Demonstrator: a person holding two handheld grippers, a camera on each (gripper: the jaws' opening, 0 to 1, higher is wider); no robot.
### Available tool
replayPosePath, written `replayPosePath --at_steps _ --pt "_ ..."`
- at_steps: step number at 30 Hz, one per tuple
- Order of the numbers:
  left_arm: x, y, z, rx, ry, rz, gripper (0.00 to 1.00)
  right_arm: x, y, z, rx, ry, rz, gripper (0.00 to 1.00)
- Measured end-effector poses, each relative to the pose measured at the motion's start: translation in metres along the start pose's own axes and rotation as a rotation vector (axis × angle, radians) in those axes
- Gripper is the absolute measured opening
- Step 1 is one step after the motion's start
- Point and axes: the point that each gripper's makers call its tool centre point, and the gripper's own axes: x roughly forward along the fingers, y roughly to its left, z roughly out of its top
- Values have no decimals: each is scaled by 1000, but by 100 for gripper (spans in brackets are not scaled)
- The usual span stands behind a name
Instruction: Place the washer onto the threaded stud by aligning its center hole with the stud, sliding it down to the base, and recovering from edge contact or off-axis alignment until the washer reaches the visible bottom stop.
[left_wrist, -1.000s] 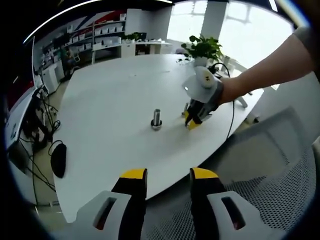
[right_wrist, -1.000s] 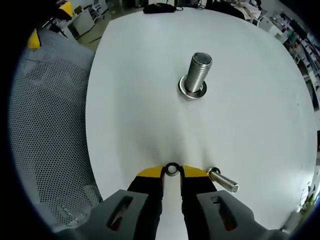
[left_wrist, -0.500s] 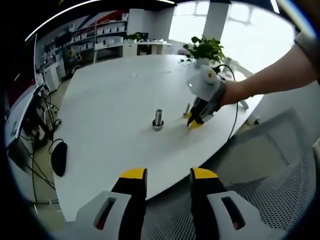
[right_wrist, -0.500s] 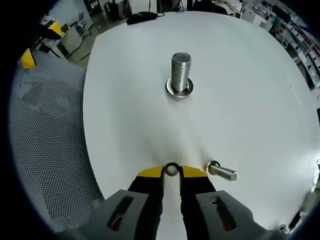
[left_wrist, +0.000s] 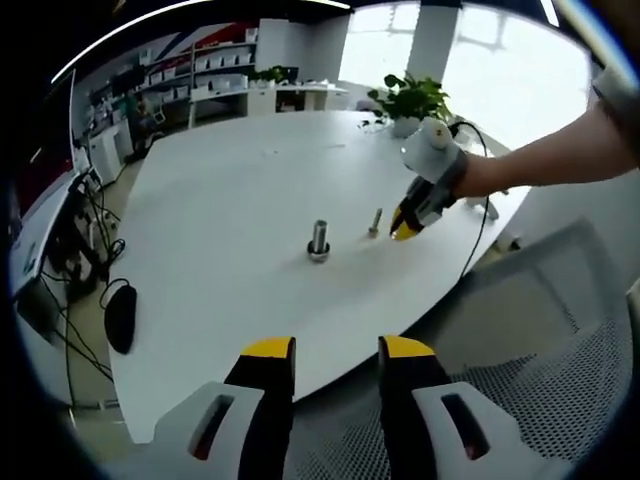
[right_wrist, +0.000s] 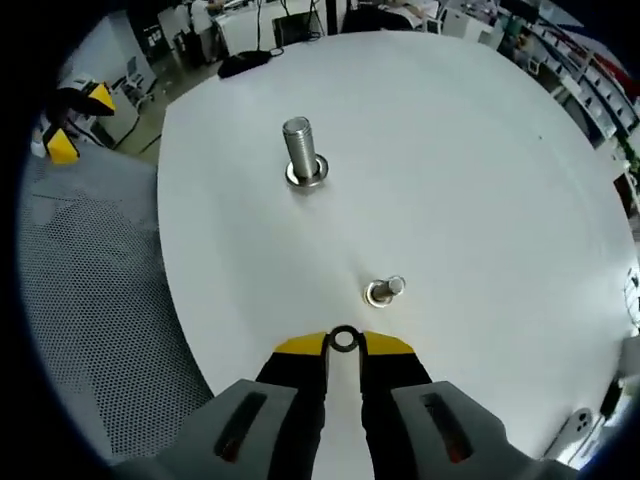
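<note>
Two grippers: the right gripper (right_wrist: 343, 345) hangs above the white desk (right_wrist: 480, 180), jaws clenched on the washer (right_wrist: 343, 339). Farther off stands the threaded stud (right_wrist: 301, 152); a small bolt (right_wrist: 384, 290) stands nearer. The left gripper (left_wrist: 335, 352) is released.

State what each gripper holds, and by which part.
The right gripper pinches the washer by opposite sides of its rim, at its fingertips. The left gripper holds nothing.

Right gripper (right_wrist: 343, 345) up off the table, jaws nearly closed, pinching the washer (right_wrist: 343, 339) at the yellow tips; person's forearm (left_wrist: 560, 160) stretched out behind it. Left gripper (left_wrist: 335, 348) low near the table edge, jaws parted, nothing between them.
</note>
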Motion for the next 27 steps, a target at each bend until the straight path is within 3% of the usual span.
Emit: replayPosePath --at_steps 7,16,27 --pt "0 -2 0 8 3 -8 31 -19 -11 17 -7 -50 -36 13" --pt "0 -1 1 10 0 -3 30 -28 -15 32 -48 -63 -52 13" --pt "1 -3 1 18 -1 -10 30 -23 -19 39 -61 -62 -63 13"
